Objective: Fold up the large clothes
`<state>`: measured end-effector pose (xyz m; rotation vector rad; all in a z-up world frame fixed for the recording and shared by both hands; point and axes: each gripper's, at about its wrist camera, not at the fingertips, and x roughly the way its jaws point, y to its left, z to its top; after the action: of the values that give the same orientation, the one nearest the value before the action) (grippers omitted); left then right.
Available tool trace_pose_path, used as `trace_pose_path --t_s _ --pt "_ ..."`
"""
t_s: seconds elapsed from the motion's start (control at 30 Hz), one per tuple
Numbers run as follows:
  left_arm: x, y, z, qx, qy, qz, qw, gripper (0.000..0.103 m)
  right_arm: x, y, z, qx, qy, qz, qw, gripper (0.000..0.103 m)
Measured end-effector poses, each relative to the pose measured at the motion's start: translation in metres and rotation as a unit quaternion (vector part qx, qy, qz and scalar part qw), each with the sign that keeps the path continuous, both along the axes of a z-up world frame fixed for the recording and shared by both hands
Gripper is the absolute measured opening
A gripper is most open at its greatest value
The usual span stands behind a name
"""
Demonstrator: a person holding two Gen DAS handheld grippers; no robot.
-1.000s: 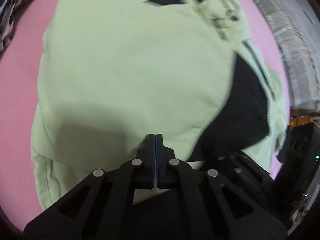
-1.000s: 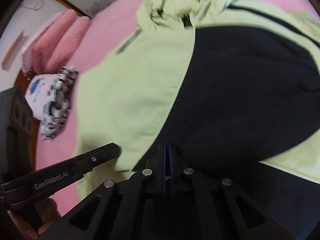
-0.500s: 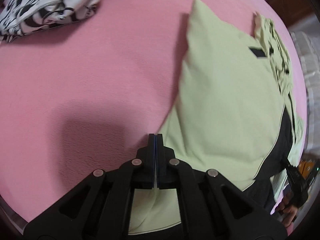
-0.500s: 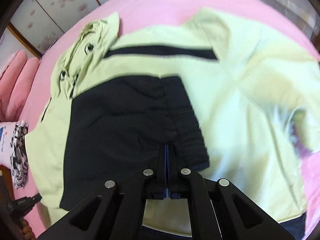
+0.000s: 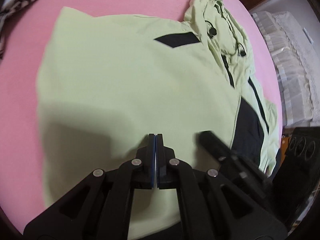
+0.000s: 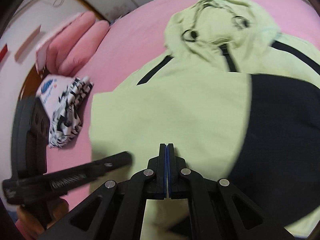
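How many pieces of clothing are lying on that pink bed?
2. A light green and black hooded jacket spreads across the middle; a black-and-white patterned garment sits crumpled near the pillows. Others may lie out of view.

jacket [image 5: 130, 92] hem cut off below, patterned cloth [image 6: 68, 108] blurred

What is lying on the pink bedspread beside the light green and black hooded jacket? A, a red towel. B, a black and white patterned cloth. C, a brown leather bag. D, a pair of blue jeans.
B: the black and white patterned cloth lies on the pink bedspread, just off the light green and black hooded jacket.
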<state>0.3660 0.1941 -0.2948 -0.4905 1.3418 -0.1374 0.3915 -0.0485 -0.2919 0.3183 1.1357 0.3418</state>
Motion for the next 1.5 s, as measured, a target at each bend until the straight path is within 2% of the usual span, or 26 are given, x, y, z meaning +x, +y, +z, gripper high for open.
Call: trace_pose_path --t_s 0.1,0.23,0.3,0.33,0.37,0.4,0.47,0.53,0.6,0.67,0.73,0.87,1.0,1.2,1.23,1.3,1.37,1.4,1.43,1.47,1.5 --pt "0.017 0.006 -0.003 -0.003 -0.017 0.014 0.9998 0.0 0.023 -0.009 -0.008 -0.003 -0.008 -0.022 1.0 0.0" --pt "0.044 0.041 0.0 0.039 -0.054 0.056 0.9962 0.0 0.041 -0.067 -0.004 -0.052 -0.028 -0.091 0.994 0.0" --pt "0.054 0.065 0.001 0.063 -0.061 0.091 0.992 0.0 0.045 -0.1 -0.005 -0.012 -0.027 -0.116 0.993 0.0" --pt "0.056 0.075 0.001 0.073 -0.062 0.101 0.9902 0.0 0.044 -0.115 -0.006 -0.012 -0.021 -0.14 0.99 0.0" --pt "0.057 0.09 0.001 0.076 -0.064 0.112 0.9888 0.0 0.042 -0.132 -0.007 -0.053 -0.018 -0.176 0.983 0.0" --pt "0.058 0.101 -0.001 0.073 -0.063 0.121 0.9879 0.0 0.04 -0.145 -0.01 -0.067 -0.013 -0.193 0.979 0.0" --pt "0.062 0.119 -0.008 0.058 -0.06 0.127 0.9884 0.0 0.034 -0.177 -0.022 -0.047 0.009 -0.232 0.972 0.0" --pt "0.061 0.131 -0.01 0.063 -0.071 0.125 0.9876 0.0 0.022 -0.207 -0.029 -0.008 0.006 -0.267 0.964 0.0" --pt "0.058 0.137 -0.005 0.078 -0.086 0.129 0.9849 0.0 0.014 -0.22 -0.022 -0.027 -0.016 -0.286 0.958 0.0" --pt "0.059 0.134 -0.003 0.097 -0.095 0.124 0.983 0.0 0.008 -0.226 -0.014 -0.017 -0.043 -0.296 0.954 0.0" --pt "0.062 0.128 -0.001 0.108 -0.086 0.104 0.985 0.0 0.009 -0.227 -0.008 -0.043 -0.042 -0.31 0.949 0.0" --pt "0.056 0.101 0.014 0.105 -0.092 0.073 0.9875 0.0 0.007 -0.212 0.004 -0.068 -0.036 -0.286 0.955 0.0" --pt "0.034 0.08 0.039 0.103 -0.099 0.052 0.9883 0.0 -0.014 -0.194 0.025 -0.061 -0.034 -0.266 0.962 0.0" --pt "-0.018 0.047 0.069 0.106 -0.06 -0.003 0.9926 0.0 -0.064 -0.162 0.058 -0.044 -0.013 -0.261 0.964 0.004" --pt "-0.027 0.034 0.071 0.109 -0.052 -0.015 0.9926 0.0 -0.075 -0.158 0.063 -0.037 -0.005 -0.262 0.964 0.007" --pt "-0.047 0.027 0.077 0.115 -0.034 -0.032 0.9923 0.0 -0.096 -0.149 0.072 -0.028 0.01 -0.27 0.962 0.02" --pt "-0.069 0.016 0.079 0.105 -0.006 -0.06 0.9926 0.0 -0.123 -0.141 0.081 -0.016 0.014 -0.284 0.959 0.055" --pt "-0.081 0.01 0.079 0.1 0.01 -0.079 0.9917 0.0 -0.136 -0.14 0.085 -0.011 0.013 -0.289 0.957 0.063" --pt "-0.093 0.007 0.079 0.101 0.022 -0.091 0.9905 0.001 -0.15 -0.136 0.089 -0.003 0.013 -0.296 0.955 0.076" --pt "-0.104 0.002 0.079 0.101 0.034 -0.102 0.9891 0.003 -0.163 -0.134 0.093 0.001 0.015 -0.3 0.954 0.081" --pt "-0.113 0.0 0.08 0.097 0.042 -0.111 0.9881 0.012 -0.175 -0.131 0.096 0.003 0.017 -0.309 0.951 0.081"
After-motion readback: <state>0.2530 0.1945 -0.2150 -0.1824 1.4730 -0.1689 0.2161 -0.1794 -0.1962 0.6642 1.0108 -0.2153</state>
